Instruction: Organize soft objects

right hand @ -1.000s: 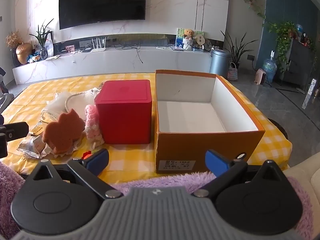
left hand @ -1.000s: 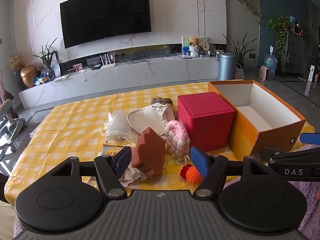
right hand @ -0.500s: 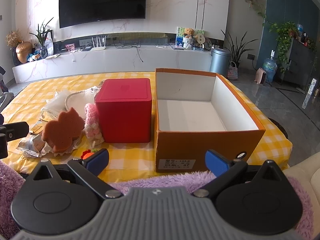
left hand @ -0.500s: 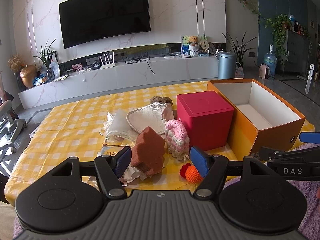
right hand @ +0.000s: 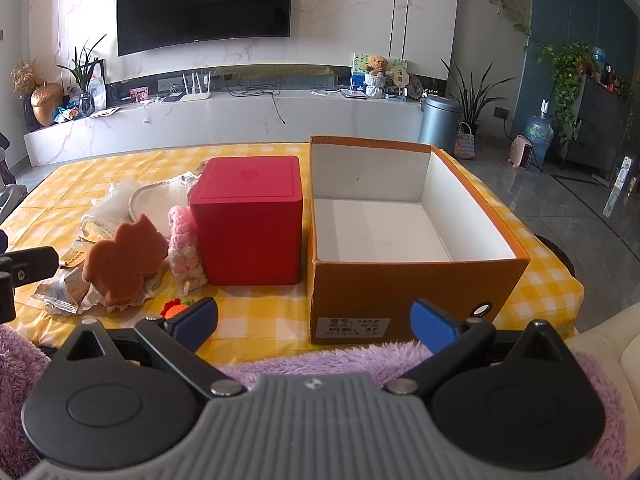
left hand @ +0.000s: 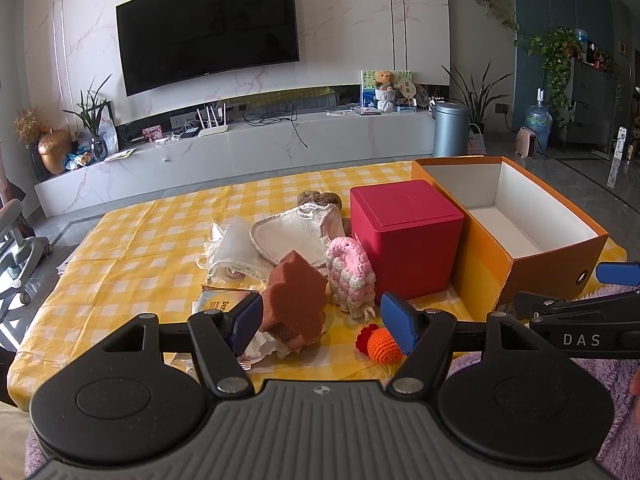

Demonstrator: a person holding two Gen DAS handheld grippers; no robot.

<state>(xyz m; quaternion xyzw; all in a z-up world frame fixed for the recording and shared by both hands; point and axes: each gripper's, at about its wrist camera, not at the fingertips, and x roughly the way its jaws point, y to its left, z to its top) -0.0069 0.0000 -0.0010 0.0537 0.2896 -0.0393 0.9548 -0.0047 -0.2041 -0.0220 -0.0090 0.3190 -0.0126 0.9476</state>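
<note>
Moved: little; my views sit slightly lower. Left hand-held gripper, right hand-held gripper: wide open, empty. Brown sponge: light, squashy; pinch flat faces.

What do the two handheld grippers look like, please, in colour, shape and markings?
Both look alike: the left gripper and right gripper have black linkage arms over round black discs, a ribbed grey body with a small emblem, and blue fingertip pads. In the left view, the right gripper's side reads "DAS". No cables or sleeves show.

Marble wall, black television
</note>
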